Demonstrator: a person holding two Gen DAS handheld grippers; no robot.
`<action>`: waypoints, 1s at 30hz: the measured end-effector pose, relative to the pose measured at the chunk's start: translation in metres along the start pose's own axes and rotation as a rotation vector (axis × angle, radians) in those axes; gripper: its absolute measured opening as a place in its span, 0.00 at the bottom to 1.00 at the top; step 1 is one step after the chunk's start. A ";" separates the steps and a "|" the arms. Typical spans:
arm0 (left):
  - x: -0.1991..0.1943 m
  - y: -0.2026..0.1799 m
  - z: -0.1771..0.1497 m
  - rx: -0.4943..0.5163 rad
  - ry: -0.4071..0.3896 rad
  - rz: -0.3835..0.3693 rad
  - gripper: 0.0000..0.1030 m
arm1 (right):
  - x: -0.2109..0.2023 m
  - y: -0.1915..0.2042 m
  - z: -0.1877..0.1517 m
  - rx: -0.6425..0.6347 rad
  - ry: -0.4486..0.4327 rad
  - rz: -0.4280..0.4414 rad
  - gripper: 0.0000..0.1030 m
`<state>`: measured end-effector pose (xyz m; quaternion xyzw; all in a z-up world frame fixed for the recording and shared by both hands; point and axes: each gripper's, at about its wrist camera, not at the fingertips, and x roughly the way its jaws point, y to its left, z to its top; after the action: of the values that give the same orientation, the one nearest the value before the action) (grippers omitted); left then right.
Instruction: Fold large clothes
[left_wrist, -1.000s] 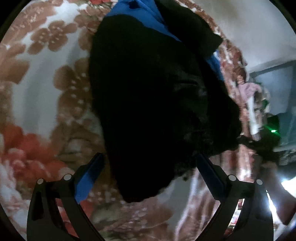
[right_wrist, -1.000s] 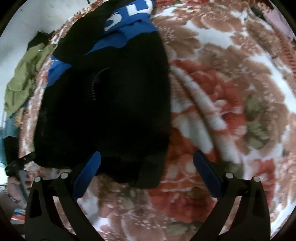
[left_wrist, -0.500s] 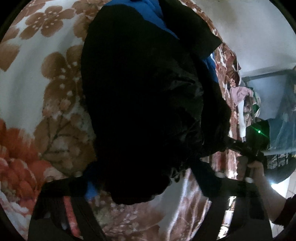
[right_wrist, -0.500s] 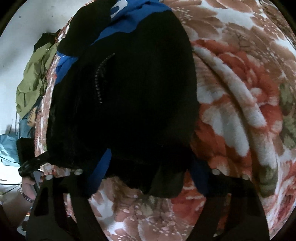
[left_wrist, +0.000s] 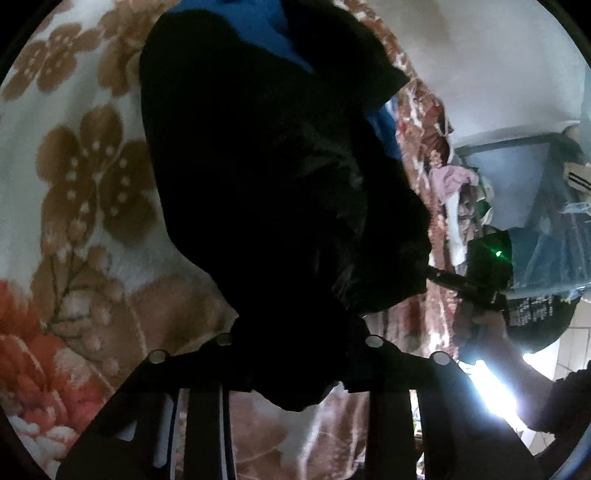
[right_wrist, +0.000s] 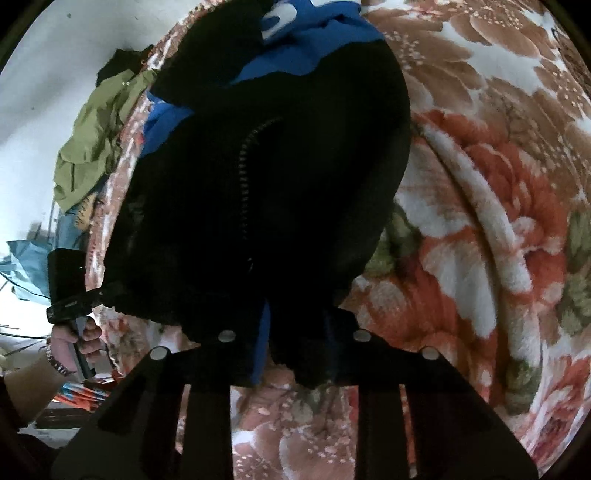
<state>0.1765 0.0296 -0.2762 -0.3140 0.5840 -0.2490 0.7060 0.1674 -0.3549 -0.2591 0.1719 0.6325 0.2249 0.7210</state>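
A large black jacket with blue parts (left_wrist: 258, 177) lies on a floral blanket (left_wrist: 74, 177). My left gripper (left_wrist: 295, 354) is shut on the jacket's near hem, its fingers buried in black cloth. In the right wrist view the same jacket (right_wrist: 295, 166) shows a zipper (right_wrist: 242, 184) and a blue panel with white letters (right_wrist: 306, 44) at the far end. My right gripper (right_wrist: 293, 347) is shut on the near hem at the other corner; one blue pad (right_wrist: 260, 347) shows beside the cloth.
The red, brown and white floral blanket (right_wrist: 480, 206) covers the bed. A green garment (right_wrist: 92, 147) lies at the bed's far left edge by the wall. Pink clothes (left_wrist: 450, 177) and a blue cabinet (left_wrist: 517, 184) stand beyond the bed's right edge. The other gripper shows in the left wrist view (left_wrist: 480, 273).
Both grippers moved forward onto the jacket's near hem and closed on it; a second ago both stood open just short of the cloth.
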 end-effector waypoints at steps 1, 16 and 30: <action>-0.003 -0.004 0.002 0.005 -0.005 -0.008 0.25 | -0.004 0.001 0.001 0.004 -0.010 0.018 0.22; -0.059 -0.066 0.070 0.129 -0.131 -0.085 0.25 | -0.071 0.037 0.069 -0.043 -0.099 0.062 0.14; -0.093 -0.110 0.130 0.233 -0.143 -0.156 0.25 | -0.101 0.073 0.142 0.001 -0.197 0.209 0.14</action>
<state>0.2874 0.0418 -0.1173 -0.2914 0.4733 -0.3461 0.7558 0.2904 -0.3429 -0.1162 0.2584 0.5372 0.2807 0.7522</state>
